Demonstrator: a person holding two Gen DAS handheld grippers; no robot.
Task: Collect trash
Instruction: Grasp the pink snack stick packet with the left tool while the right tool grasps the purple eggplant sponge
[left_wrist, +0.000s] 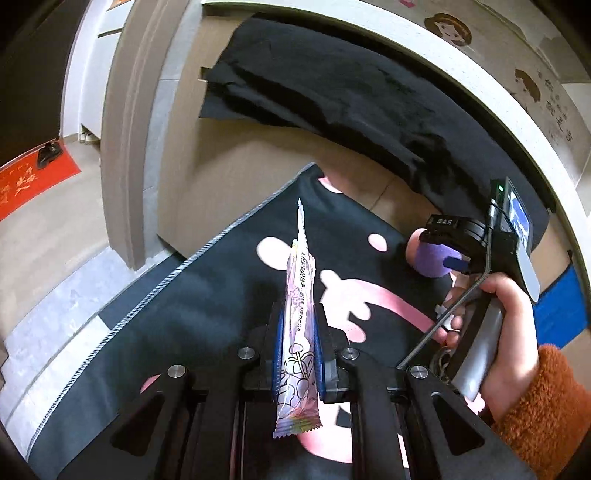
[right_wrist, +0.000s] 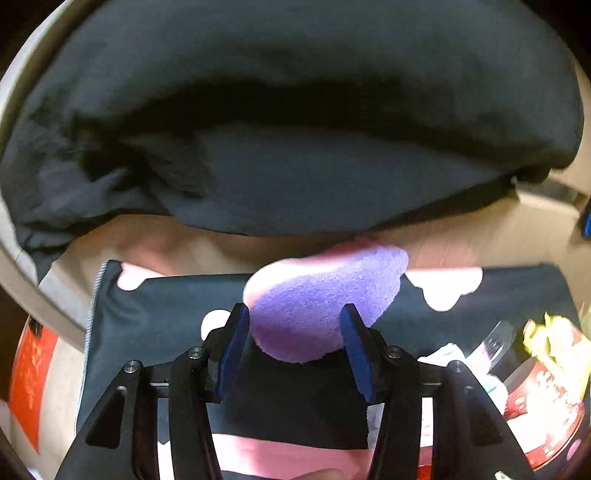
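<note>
Between the left hand-held gripper (left_wrist: 298, 354), a wrapper (left_wrist: 300, 325) is pinched edge-on and could slip; the right hand-held gripper (right_wrist: 293, 345) straddles a purple sponge (right_wrist: 317, 299), grip uncertain.

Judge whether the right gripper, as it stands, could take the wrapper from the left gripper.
Probably not: the right gripper already pinches a purple sponge, so its jaws are occupied. The wrapper itself stands exposed above the left gripper.

1. A long pink-and-white plastic snack wrapper (left_wrist: 299, 325) stands upright between the left gripper (left_wrist: 299, 354) fingers, above a dark cloth with pink shapes (left_wrist: 207, 295).
2. A purple-and-pink foam sponge (right_wrist: 317, 306) sits between the right gripper (right_wrist: 295, 350) fingers, over that cloth.
3. A black fabric sheet (left_wrist: 332, 92) lies beyond the cloth.
</note>
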